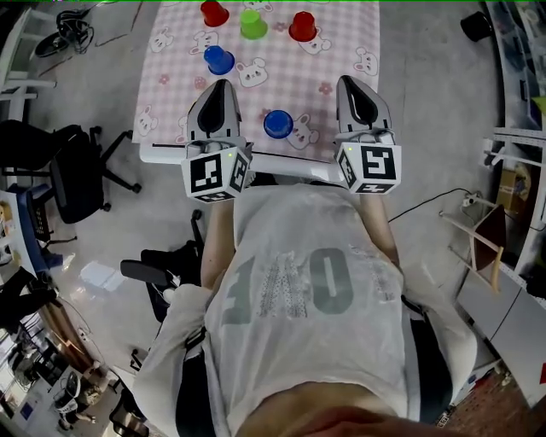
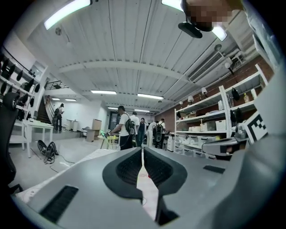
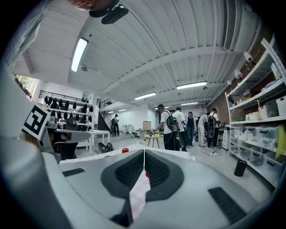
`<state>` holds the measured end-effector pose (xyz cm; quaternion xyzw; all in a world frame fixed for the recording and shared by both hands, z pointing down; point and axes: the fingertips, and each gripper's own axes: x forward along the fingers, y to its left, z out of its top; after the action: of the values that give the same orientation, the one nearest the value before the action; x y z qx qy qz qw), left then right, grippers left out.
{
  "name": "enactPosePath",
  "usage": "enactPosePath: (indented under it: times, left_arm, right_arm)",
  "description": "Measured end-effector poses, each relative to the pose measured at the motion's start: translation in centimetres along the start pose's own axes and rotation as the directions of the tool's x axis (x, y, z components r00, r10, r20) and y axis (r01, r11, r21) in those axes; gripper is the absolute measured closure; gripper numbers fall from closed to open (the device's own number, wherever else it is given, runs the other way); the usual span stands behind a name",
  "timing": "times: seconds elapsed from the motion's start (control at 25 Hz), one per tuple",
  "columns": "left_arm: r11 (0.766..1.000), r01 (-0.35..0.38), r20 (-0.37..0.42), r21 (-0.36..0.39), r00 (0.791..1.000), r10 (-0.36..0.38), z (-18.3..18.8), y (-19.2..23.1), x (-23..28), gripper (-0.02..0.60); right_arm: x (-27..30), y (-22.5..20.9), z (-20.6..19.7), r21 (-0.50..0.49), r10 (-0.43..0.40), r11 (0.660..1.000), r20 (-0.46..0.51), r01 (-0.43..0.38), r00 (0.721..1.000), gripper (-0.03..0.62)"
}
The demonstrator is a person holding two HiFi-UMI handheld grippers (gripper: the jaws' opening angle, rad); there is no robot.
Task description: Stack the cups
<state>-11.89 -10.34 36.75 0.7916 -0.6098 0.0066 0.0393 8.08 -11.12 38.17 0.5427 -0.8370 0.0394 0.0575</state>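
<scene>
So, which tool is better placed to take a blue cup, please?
Likely left: the left tool points at the far blue cup, and the near blue cup sits closer to it.

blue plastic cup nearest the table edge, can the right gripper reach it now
Probably yes: the blue plastic cup sits beside the right gripper, nothing between them, though its jaws are shut.

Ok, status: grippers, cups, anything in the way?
Left gripper shut, empty; right gripper shut, empty. Blue cups, red cups, green cup all apart, unstacked. Nothing in the way.
</scene>
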Motion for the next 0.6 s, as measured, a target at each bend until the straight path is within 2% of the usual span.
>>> enactPosePath:
  times: [0.08,0.2,0.24,0.28,0.32,0.36,0.44,0.6]
  left_arm:
    - [0.996,0.091,-0.026,0.015,0.996,-0.09,0.1,-0.7,0.8,0.548]
    - [0.977,0.208,-0.068,0.047,0.976,-0.205,-0.1,-1.9,1.1,0.541]
    - [0.969,0.245,-0.087,0.038,0.967,-0.241,-0.5,-2.4,1.0,0.529]
    - [0.959,0.281,-0.107,0.019,0.955,-0.278,-1.0,-2.9,0.9,0.476]
    - [0.949,0.317,-0.13,-0.003,0.94,-0.314,-1.7,-3.4,0.7,0.402]
    - [0.936,0.351,-0.155,-0.019,0.924,-0.35,-2.4,-4.0,0.5,0.359]
    - [0.907,0.42,-0.212,-0.014,0.886,-0.413,-4.2,-5.4,-0.1,0.315]
    - [0.84,0.539,-0.345,0.062,0.801,-0.489,-8.0,-8.1,-1.4,0.261]
  right_arm:
    - [0.3,0.1,-0.2,0.008,0.0,1.0,-0.012,0.0,1.0,0.565]
    - [0.5,0.3,-0.9,0.018,0.007,1.0,-0.029,-0.007,1.0,0.565]
    - [0.5,0.3,-1.1,0.018,0.011,1.0,-0.036,-0.01,0.999,0.565]
    - [0.4,0.4,-1.3,0.017,0.014,1.0,-0.042,-0.014,0.999,0.565]
    - [0.2,0.3,-1.6,0.016,0.017,1.0,-0.05,-0.016,0.999,0.565]
    - [-0.1,0.2,-1.8,0.016,0.018,1.0,-0.057,-0.017,0.998,0.565]
    - [-0.7,-0.1,-2.3,0.017,0.013,1.0,-0.073,-0.012,0.997,0.565]
    - [-1.6,-1.3,-3.4,0.032,-0.007,0.999,-0.104,0.01,0.995,0.564]
